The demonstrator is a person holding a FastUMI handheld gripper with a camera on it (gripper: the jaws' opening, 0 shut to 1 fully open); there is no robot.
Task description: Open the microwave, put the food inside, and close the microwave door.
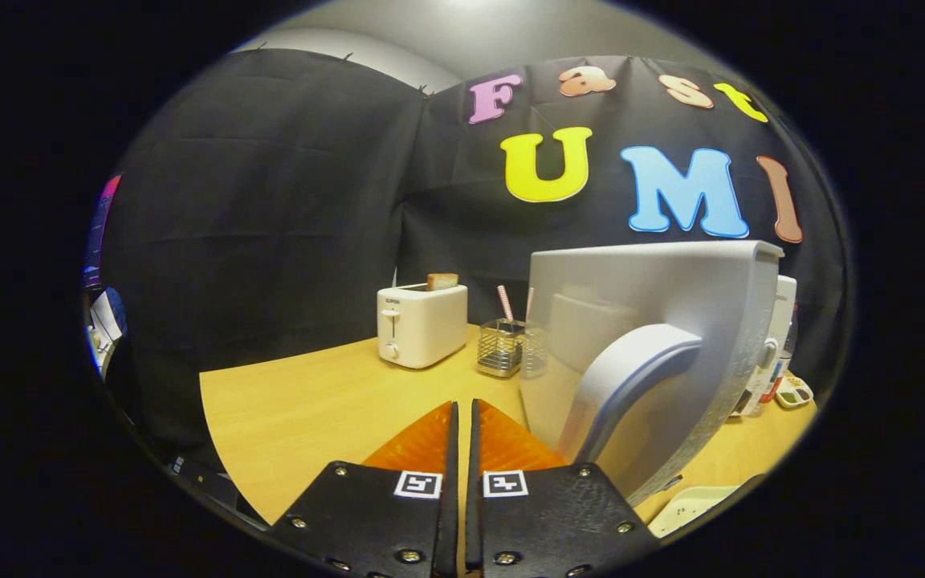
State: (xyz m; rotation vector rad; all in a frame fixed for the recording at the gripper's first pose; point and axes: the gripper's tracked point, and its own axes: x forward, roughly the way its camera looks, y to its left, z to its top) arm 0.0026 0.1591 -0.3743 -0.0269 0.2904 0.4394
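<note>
The white microwave (780,321) stands on the wooden table (302,401), to the right of my fingers. Its door (671,297) is swung out from the body, so its glossy face and thick outer edge are turned toward me. The curved pale handle (631,373) arches over that face, just right of and slightly beyond my fingertips. My gripper (463,405) is shut with only a thin slit between the fingers and holds nothing. It hovers over the table, apart from the handle. The rim of a pale dish (691,506) lies low on the right beneath the door; its contents are hidden.
A white toaster (421,325) with a slice of toast (442,281) stands beyond the fingers to the left. A wire basket (503,347) with striped straws sits beside the door. Small items, among them a paint palette (793,392), lie right of the microwave. Black cloth walls the table.
</note>
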